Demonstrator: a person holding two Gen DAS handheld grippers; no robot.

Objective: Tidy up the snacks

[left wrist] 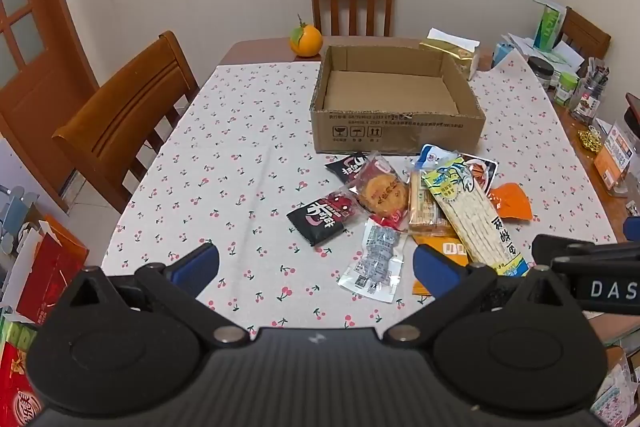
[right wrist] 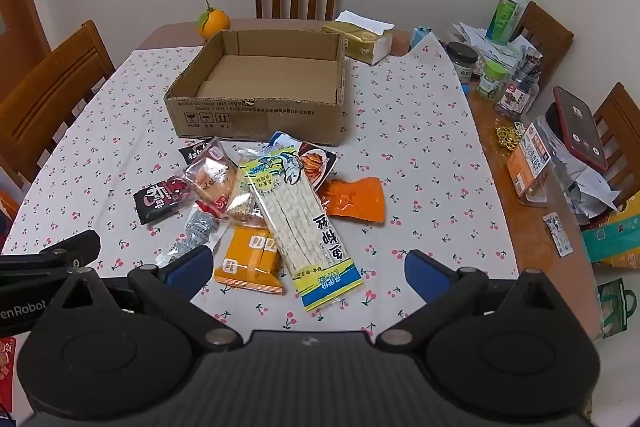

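Note:
An empty cardboard box (left wrist: 396, 131) (right wrist: 256, 123) stands on the cherry-print tablecloth. In front of it lies a pile of snack packets: a long yellow-green noodle pack (left wrist: 472, 211) (right wrist: 304, 223), a black-red packet (left wrist: 320, 219) (right wrist: 160, 201), a round cracker pack (left wrist: 382, 191) (right wrist: 212, 179), an orange pouch (left wrist: 510, 203) (right wrist: 354, 201), an orange-yellow packet (right wrist: 250, 263), a silver packet (left wrist: 374, 261). My left gripper (left wrist: 316, 263) is open and empty, above the table before the pile. My right gripper (right wrist: 308, 271) is open and empty, over the noodle pack's near end.
A mandarin (left wrist: 306, 41) and a tissue box (left wrist: 456, 53) sit behind the box. Jars, papers and a phone (right wrist: 576, 127) crowd the table's right side. Wooden chairs (left wrist: 124, 119) stand on the left, back and right. Bags lie on the floor at left.

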